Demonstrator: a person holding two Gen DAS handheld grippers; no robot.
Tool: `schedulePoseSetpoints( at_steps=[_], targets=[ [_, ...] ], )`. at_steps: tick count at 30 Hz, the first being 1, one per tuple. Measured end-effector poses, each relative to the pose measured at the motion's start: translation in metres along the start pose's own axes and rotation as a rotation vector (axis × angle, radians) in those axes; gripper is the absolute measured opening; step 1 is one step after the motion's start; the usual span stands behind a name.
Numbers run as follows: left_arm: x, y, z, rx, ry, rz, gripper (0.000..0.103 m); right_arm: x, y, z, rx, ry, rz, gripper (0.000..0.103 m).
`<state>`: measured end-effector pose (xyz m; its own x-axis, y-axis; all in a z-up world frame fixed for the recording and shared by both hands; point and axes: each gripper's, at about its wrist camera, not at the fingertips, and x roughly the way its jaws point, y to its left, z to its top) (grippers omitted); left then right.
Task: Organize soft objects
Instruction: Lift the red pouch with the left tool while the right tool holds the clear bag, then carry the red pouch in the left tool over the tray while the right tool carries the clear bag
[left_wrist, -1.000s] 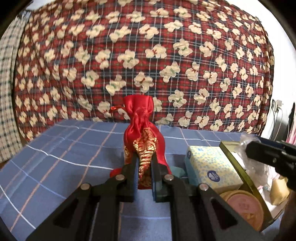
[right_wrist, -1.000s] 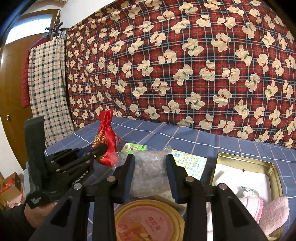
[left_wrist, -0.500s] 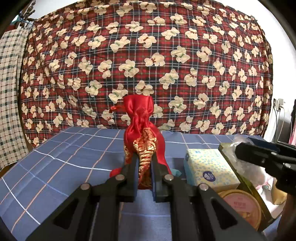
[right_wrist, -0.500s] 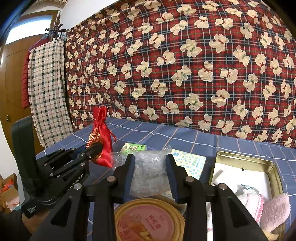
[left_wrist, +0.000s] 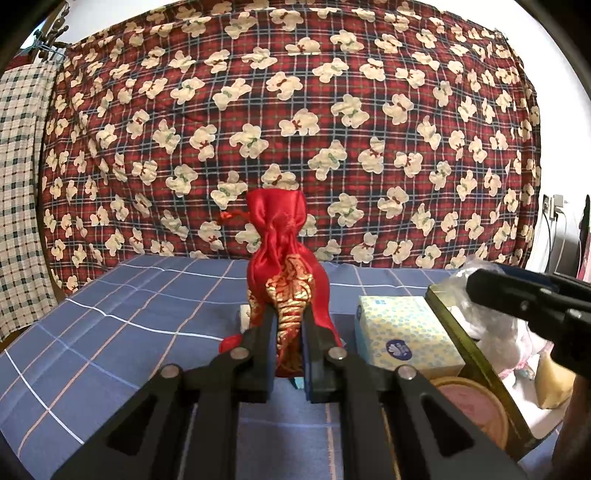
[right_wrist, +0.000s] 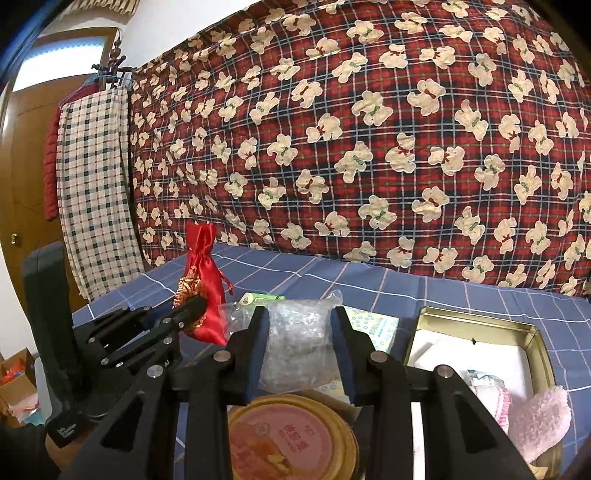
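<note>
Backdrop shifted, red pouch between jaws

My left tongs are black w/ blue pads, clamped on a red satin pouch w/ gold embroidery. Right tongs, same black/blue, pinch a clear crinkly bag. Bedsheet: blue, white & pink grid lines. Quilt behind: red plaid, cream bears. Tissue pack: pale yellow, blue dots. Tin: gold. Round lid: pink. Pink fuzzy cloth.
</note>
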<state>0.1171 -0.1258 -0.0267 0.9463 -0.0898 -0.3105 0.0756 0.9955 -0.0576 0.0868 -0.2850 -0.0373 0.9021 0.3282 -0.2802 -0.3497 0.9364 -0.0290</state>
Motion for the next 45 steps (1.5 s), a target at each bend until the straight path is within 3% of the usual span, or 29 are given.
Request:
schedulePoseSetpoints(
  at_steps=[24,45],
  targets=[
    [-0.003,-0.028,0.001,0.011,0.006,-0.035,0.009,-0.014,-0.02,-0.006,0.033,-0.038,-0.022,0.037],
    [-0.008,-0.063,0.015,0.04,0.031,-0.13,0.009,-0.024,-0.04,-0.007,0.051,-0.056,-0.056,0.037]
  ],
)
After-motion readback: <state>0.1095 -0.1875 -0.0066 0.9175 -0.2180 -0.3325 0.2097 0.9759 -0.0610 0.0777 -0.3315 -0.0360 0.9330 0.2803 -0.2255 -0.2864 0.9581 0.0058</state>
